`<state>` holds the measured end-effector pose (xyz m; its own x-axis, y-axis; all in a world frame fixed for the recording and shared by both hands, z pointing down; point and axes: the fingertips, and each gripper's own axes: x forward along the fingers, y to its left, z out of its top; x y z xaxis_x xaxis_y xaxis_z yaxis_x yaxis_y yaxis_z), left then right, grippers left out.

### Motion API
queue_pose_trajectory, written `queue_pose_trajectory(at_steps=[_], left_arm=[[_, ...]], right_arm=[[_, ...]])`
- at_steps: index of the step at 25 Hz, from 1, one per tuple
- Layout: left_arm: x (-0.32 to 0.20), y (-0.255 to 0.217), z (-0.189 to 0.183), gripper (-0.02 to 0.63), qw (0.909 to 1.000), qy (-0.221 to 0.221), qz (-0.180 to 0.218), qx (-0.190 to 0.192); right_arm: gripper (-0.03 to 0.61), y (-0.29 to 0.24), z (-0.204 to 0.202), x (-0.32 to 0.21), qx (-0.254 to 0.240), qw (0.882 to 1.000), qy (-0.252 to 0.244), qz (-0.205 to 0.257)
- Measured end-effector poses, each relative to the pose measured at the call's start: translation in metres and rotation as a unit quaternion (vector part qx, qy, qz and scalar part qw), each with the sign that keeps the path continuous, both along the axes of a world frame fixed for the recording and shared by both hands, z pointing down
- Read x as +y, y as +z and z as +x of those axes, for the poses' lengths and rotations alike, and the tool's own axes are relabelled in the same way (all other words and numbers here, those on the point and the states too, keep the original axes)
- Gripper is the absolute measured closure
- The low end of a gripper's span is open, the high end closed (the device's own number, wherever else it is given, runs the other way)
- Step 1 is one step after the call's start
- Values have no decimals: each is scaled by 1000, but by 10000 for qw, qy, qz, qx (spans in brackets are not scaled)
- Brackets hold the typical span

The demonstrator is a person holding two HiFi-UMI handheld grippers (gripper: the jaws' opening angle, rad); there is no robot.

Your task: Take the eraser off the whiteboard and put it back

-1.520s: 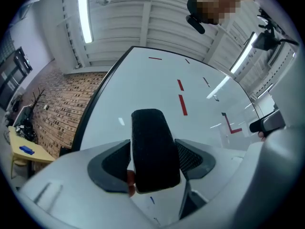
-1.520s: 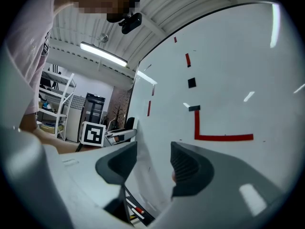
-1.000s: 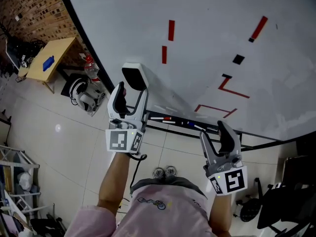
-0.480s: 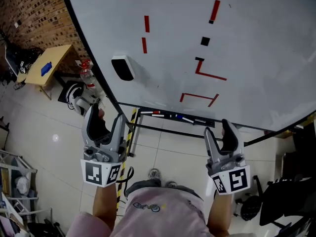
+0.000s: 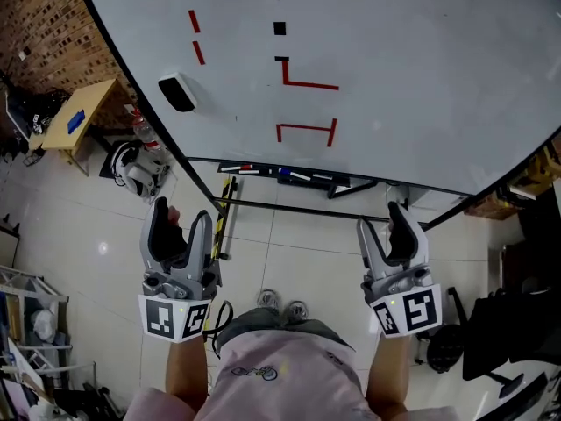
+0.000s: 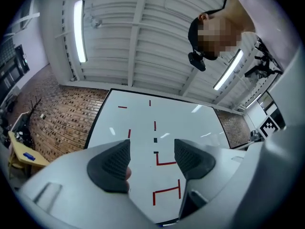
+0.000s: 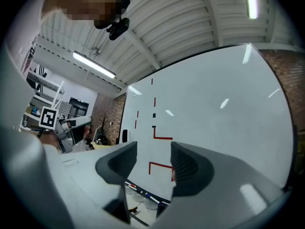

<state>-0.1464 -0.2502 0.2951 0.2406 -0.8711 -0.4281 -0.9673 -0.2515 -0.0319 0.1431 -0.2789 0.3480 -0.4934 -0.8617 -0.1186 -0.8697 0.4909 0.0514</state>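
The eraser (image 5: 178,92) sits flat on the whiteboard (image 5: 412,68) near its left edge, above and left of the marker tray (image 5: 289,175). Both tools are held well back from the board. The left hand-held gripper (image 5: 181,222) has its jaws apart with nothing between them, and so does the right hand-held gripper (image 5: 382,226). The left one is nearer, so it looks like the better choice. It should square up to the eraser, close across its narrow sides and pull straight off the board, then press it back flat before letting go.

The left tongs (image 5: 180,224) released the eraser (image 5: 177,92) onto the whiteboard (image 5: 421,77); they and the right tongs (image 5: 383,226) drew back.
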Motion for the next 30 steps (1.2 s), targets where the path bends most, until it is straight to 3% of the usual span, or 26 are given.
queue_pose_trajectory(at_steps=[3,8,18,24,30], left_arm=[[16,-4,13,316,9999,92,76,-101],[45,-15,17,316,9993,231,254,165],[138,-10,6,316,9980,519,199,291],[185,-25,10,316,9969,631,323,329],[221,-29,39,316,9970,631,357,260]], right_arm=[[362,-5,12,19,37,10000,59,66],[362,-7,24,54,76,9996,251,78],[362,9,34,158,135,9967,796,-102],[362,-6,24,208,217,9974,683,69],[362,-19,46,236,175,9975,627,268]])
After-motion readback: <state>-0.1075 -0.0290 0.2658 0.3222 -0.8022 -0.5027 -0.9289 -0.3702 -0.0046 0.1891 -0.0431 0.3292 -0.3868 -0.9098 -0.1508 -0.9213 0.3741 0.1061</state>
